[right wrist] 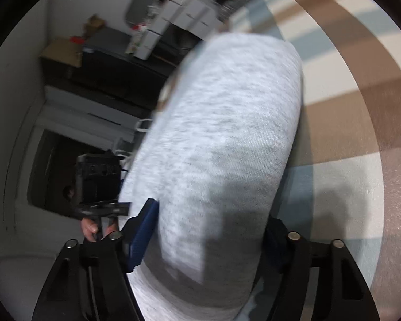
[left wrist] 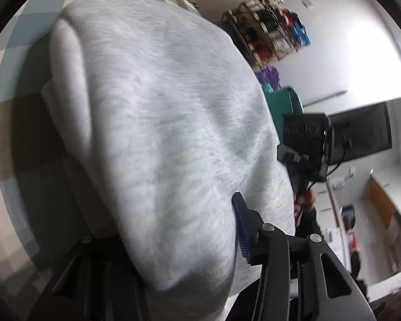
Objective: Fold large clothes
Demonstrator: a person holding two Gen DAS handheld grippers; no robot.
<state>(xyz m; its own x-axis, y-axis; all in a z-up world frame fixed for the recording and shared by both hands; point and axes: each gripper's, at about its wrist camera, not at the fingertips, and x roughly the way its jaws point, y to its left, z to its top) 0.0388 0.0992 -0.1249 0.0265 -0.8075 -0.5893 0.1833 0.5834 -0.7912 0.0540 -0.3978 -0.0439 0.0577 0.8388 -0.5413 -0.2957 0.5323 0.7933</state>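
Note:
A light grey heathered garment [left wrist: 157, 123] hangs in a thick fold above a checked brown, blue and cream cloth [left wrist: 18, 40]. My left gripper [left wrist: 173, 238] is shut on the garment; its blue-padded right finger [left wrist: 242, 230] presses the fabric and the left finger is hidden under it. In the right wrist view the same garment [right wrist: 222, 144] fills the middle. My right gripper [right wrist: 208, 235] is shut on it, with the blue pad [right wrist: 143, 234] on the left and the other finger partly hidden. Each view shows the other gripper [left wrist: 306, 144] held in a hand [right wrist: 99, 182].
The checked cloth [right wrist: 347, 101] spreads below the garment. A shelf of coloured items [left wrist: 270, 24], a teal bin [left wrist: 282, 104] and a dark screen [left wrist: 361, 131] stand behind. White boxes and dark furniture [right wrist: 173, 18] line the far wall.

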